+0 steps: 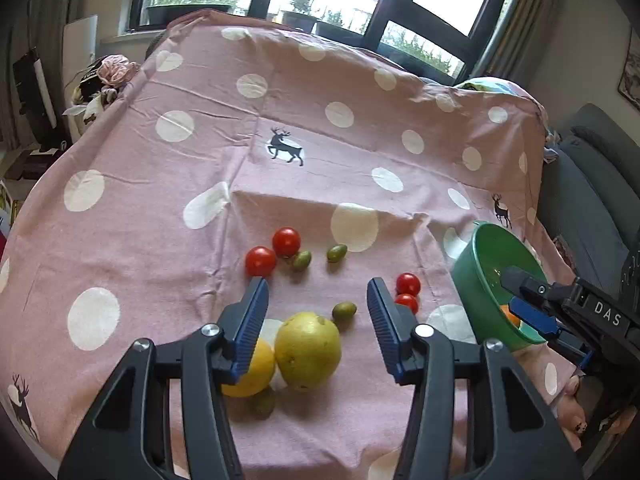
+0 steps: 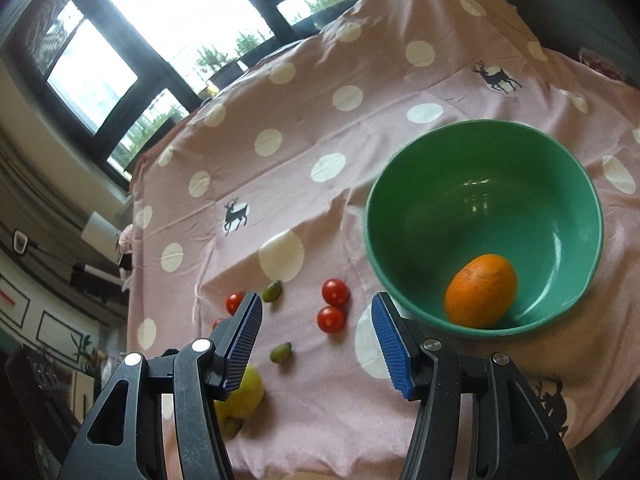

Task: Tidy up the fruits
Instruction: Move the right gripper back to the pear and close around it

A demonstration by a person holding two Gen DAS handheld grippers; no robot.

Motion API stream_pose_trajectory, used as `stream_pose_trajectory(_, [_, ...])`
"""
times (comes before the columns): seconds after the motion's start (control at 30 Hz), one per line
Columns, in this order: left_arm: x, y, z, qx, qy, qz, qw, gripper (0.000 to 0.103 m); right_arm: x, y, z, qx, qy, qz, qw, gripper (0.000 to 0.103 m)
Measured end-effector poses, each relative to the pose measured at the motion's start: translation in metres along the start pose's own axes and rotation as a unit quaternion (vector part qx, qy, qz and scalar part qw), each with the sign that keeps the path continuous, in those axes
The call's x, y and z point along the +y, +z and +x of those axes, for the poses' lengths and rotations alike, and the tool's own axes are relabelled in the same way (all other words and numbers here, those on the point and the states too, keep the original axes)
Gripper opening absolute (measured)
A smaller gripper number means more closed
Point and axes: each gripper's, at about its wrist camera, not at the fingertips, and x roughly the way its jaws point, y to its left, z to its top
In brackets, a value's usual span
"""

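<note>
Right, both grippers are released and empty. The left gripper (image 1: pixel 318 300) hangs with jaws apart over the loose fruit; the right gripper (image 2: pixel 318 312) sits just beside the green bowl (image 2: pixel 576 184), nothing between its pads.

Everything placed relative to the bowl: one orange (image 2: pixel 480 290) is already inside, low against the near wall. Outside, the two small tomatoes (image 1: pixel 408 284) lie closest to the rim. Further out are a green olive-like fruit (image 1: pixel 344 311), then the big yellow-green pear-like fruit (image 1: pixel 308 350), with a lemon (image 1: pixel 256 372) touching it on the side away from the bowl. Two larger tomatoes (image 1: pixel 286 241) and two more green ones (image 1: pixel 337 253) sit beyond those, well apart from the bowl.

Risks as I judge them:
- The tabletop is under a wrinkled polka-dot cloth (image 1: pixel 160 184), and round fruit rolls; a glancing pad sends a tomato off along a crease.
- Pear and lemon are touching, so closing on one probably shoves the other (and a small green fruit (image 1: pixel 263 402) is tucked right under them).
- The pear looks wide for the current jaw gap; a partial grip could pop it out mid-carry.
- Tomatoes are soft, so a hard clench may split them.
- The right gripper crowds the bowl's rim; a left-side drop could clip it or tip the bowl.
- The bowl sits near the cloth's edge, so a nudge may slide it.
</note>
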Motion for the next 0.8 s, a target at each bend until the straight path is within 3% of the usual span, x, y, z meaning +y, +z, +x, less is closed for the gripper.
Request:
stream_pose_trajectory(0.4, [0.051,0.003,-0.019,-0.003,0.037,-0.053,0.9979,0.064,0.06,-0.026,0.036,0.058,0.025,-0.069,0.996,0.058])
stream_pose_trajectory(0.6, [0.066,0.004,-0.016,0.007,0.043,-0.069,0.9967,0.071,0.082,-0.043,0.059,0.106,0.05,-0.095,0.989,0.066])
stream_pose_trajectory(0.8, [0.079,0.004,-0.015,0.012,0.043,-0.088,0.9952,0.074,0.093,-0.061,0.09,0.155,0.03,-0.11,0.981,0.066])
